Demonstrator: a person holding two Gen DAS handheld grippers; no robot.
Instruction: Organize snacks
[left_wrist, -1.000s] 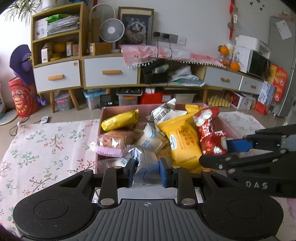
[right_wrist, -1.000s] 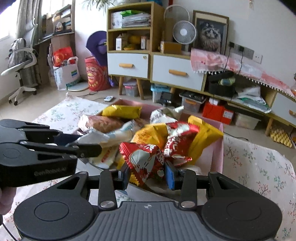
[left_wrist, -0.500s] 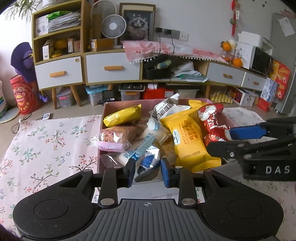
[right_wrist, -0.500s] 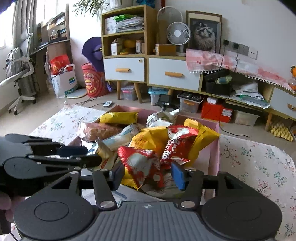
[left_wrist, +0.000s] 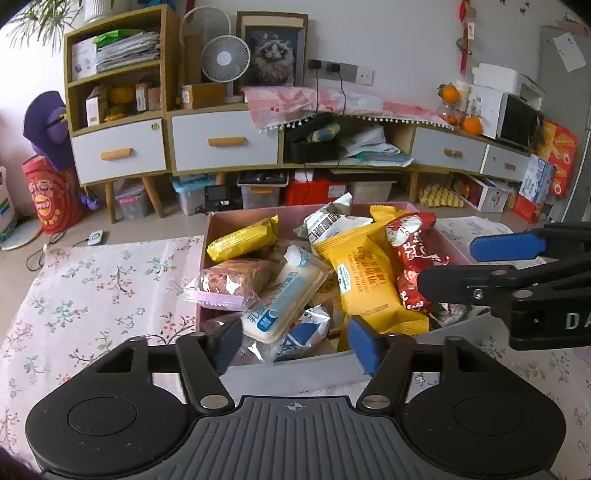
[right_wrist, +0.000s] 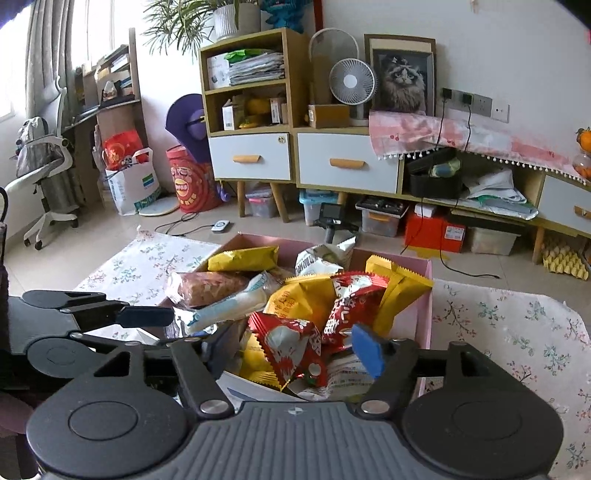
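Pink box (left_wrist: 448, 243) brims with packets; both grippers, left (left_wrist: 293, 341) and right (right_wrist: 291, 345), have just spread their jaws, apparently gripping nothing. Withdraw straight back without snagging the red packet (right_wrist: 291, 341).

The right tool (left_wrist: 517, 273) shows "DA" (cut off); the yellow packet (left_wrist: 365, 284) reads "WAFFLE".

box (left_wrist: 221, 225): 1 | red packets (right_wrist: 291, 347): 2 | fans (left_wrist: 225, 61): 1
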